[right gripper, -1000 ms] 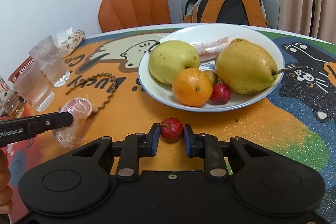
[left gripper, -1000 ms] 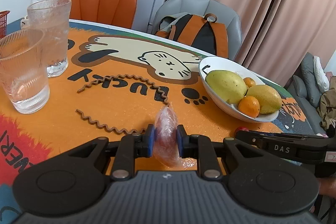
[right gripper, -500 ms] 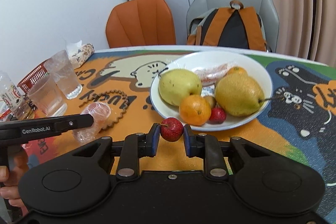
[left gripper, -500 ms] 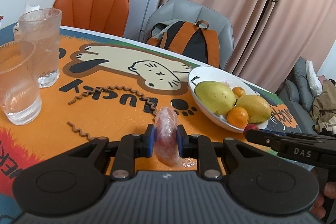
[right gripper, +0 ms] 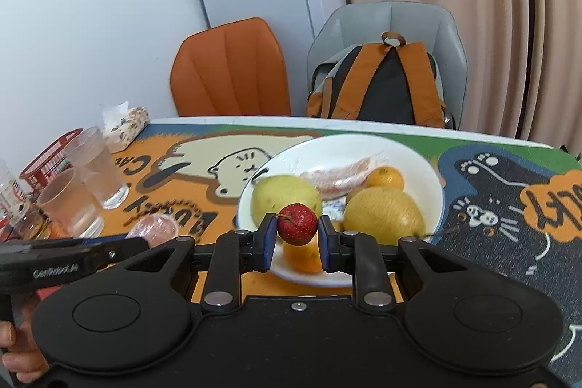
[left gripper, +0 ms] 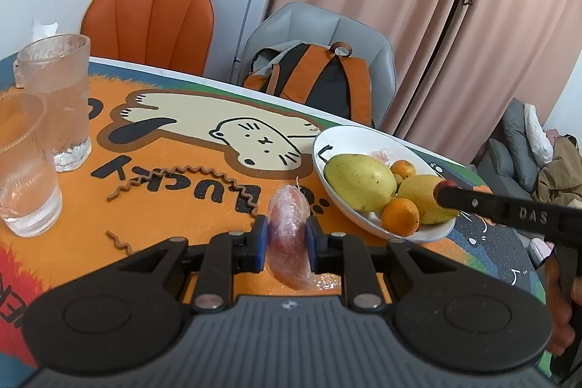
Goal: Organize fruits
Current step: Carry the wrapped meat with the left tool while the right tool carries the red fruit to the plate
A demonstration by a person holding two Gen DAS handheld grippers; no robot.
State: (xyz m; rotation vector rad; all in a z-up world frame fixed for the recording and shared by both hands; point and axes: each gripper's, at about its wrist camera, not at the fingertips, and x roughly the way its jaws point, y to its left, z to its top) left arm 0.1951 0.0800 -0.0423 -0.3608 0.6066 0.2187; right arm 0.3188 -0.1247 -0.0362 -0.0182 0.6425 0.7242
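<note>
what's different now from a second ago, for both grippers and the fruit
The right gripper has carried the small red fruit up from the tabletop and over the near rim of the white bowl. The left gripper stays shut on the plastic-wrapped pink fruit, barely moved. Bowl contents unchanged.

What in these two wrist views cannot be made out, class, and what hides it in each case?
- Orange, right wrist view: mostly hidden behind the small red fruit and the right gripper.
- Small red fruit, left wrist view: only a sliver shows past the right gripper's finger.
- Wrapped fruit, left wrist view: the cling film blurs what it is.
- Front glass, left wrist view: cut off by the left edge.
</note>
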